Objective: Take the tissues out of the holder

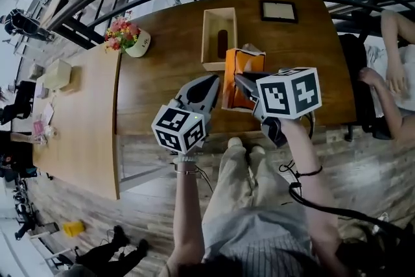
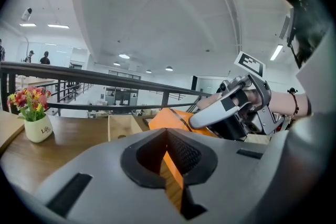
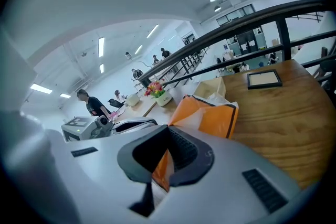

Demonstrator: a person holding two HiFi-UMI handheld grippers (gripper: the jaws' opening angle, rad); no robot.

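At near edge of wooden table [image 1: 162, 81], orange tissue pack [image 1: 243, 68] lies flat w/ both grippers on it. It's outside the wooden holder [image 1: 211, 42], which sits just beside it at approx 11 o'clock, open side up, dark slot showing in its floor. White tissue [image 1: 251, 48] pokes from pack's far end.

L gripper [image 1: 216, 81] comes in from 7 o'clock to pack's left edge. Its own view has the jaws [image 2: 169, 162] drawn nearly together, thin strip of orange wrapper pinched between the pads. Pack [image 2: 170, 119] and holder [image 2: 118, 126] lie beyond, R gripper [image 2: 226, 113] at 2 o'clock.

R gripper [image 1: 241, 80] reaches from 5 o'clock onto pack's top face. Its view shows jaws [image 3: 160, 165] closed on a fold of orange wrapper, rest of pack [image 3: 210, 115] rising past them, tissue [image 3: 218, 98] at its top. L gripper [image 3: 131, 126] sits at 10 o'clock.

Flower pot [image 1: 137, 43] stands well apart at 10 o'clock from pack, picture frame [image 1: 279, 11] at 1 o'clock, flat on table. Another person's arm [image 1: 389, 55] rests at 3 o'clock, past table end.
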